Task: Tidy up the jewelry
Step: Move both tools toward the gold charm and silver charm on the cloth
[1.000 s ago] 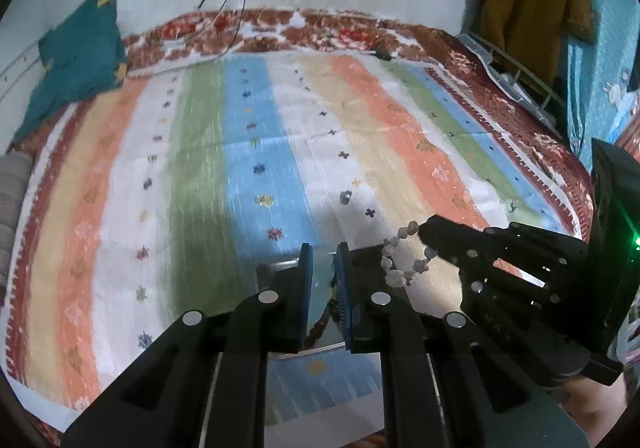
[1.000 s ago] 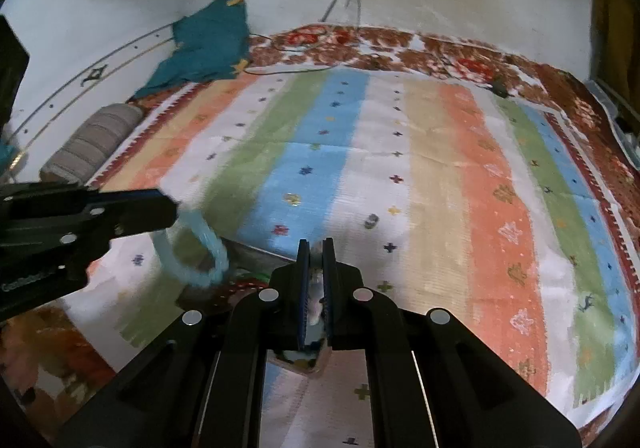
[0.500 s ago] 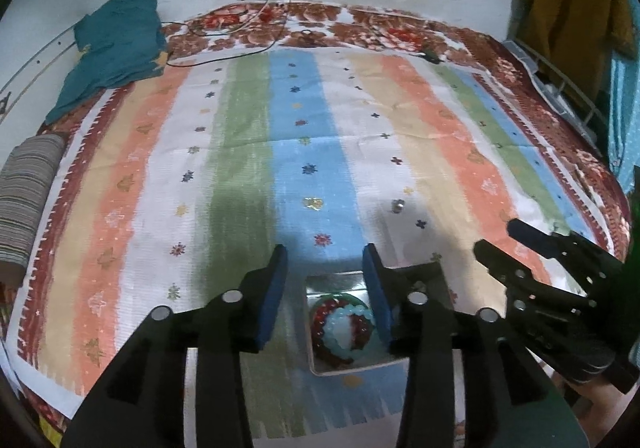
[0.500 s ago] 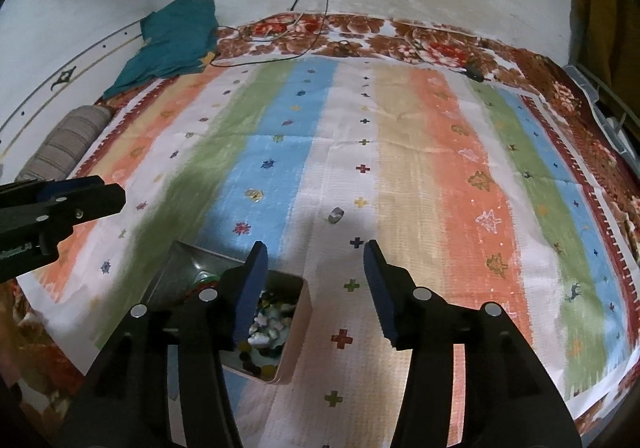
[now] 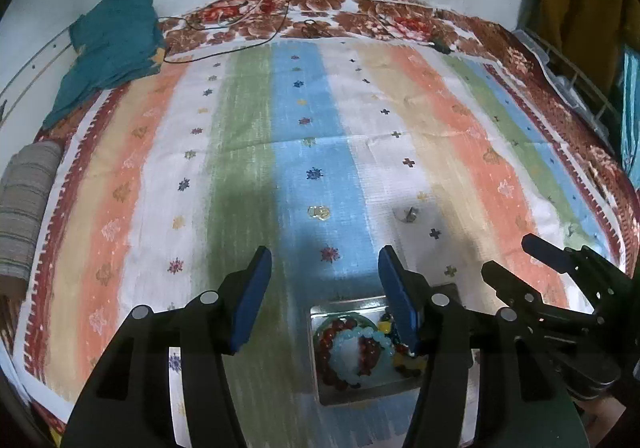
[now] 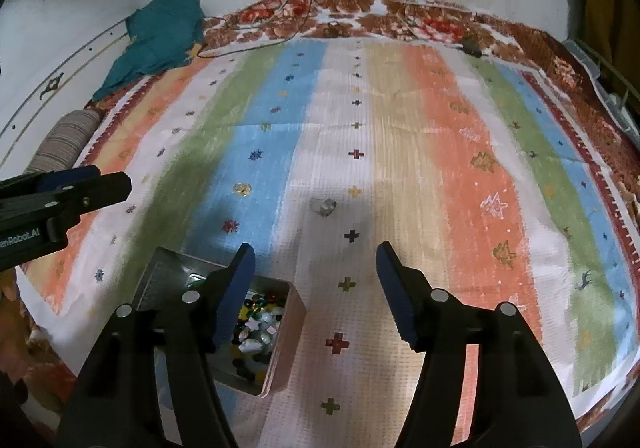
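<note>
Both hand-held grippers, left hand-held gripper [image 5: 324, 284] and right hand-held gripper [image 6: 316, 280], hang released above the metal tin [image 5: 320, 392] of bracelets [image 5: 352, 352] at lower frame.

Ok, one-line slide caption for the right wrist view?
Open right gripper above striped cloth, metal jewelry tin at lower left, small ring ahead.

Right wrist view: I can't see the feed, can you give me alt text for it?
The open right gripper hangs over a striped bedspread, with a metal tin full of mixed beads below its left finger. A small silvery ring lies loose on the cloth ahead. The left gripper pokes in from the left edge.
</note>
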Motion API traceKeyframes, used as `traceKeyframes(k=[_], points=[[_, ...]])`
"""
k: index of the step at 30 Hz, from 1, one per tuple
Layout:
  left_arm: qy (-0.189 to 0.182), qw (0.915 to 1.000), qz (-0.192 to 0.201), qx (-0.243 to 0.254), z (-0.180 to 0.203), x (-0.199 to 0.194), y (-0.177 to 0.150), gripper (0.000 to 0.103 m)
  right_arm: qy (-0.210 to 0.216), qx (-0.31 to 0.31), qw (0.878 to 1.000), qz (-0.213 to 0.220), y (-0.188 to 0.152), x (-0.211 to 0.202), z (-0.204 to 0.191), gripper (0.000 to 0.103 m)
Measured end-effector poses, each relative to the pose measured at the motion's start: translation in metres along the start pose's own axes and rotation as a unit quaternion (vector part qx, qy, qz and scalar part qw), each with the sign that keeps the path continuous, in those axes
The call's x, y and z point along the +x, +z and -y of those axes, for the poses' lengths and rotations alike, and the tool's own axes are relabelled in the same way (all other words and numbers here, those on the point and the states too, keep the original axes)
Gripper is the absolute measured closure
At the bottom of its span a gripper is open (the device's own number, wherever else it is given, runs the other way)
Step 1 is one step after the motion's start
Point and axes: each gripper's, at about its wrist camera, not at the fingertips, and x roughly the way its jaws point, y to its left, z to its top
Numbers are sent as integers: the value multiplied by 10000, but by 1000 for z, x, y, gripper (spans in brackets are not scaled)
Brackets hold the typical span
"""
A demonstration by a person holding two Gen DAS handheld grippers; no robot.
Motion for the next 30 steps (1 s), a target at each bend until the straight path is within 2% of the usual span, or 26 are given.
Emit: traceKeyframes(k=[4, 14, 18, 30], points=[[-18, 10000, -58, -78, -3, 5, 5, 45, -4, 73, 10000, -22, 5, 5, 3, 36], [62, 9998, -142, -118, -6, 21, 19, 44, -58, 131, 9998, -157, 12, 21, 7, 34], [112, 9996, -207, -126, -6, 29, 22, 38, -48, 93, 9998, -187, 14, 23, 7, 33], [118, 9978, -620, -198, -11, 69, 34, 37, 49, 170, 9985, -525, 22, 46, 13, 33]])
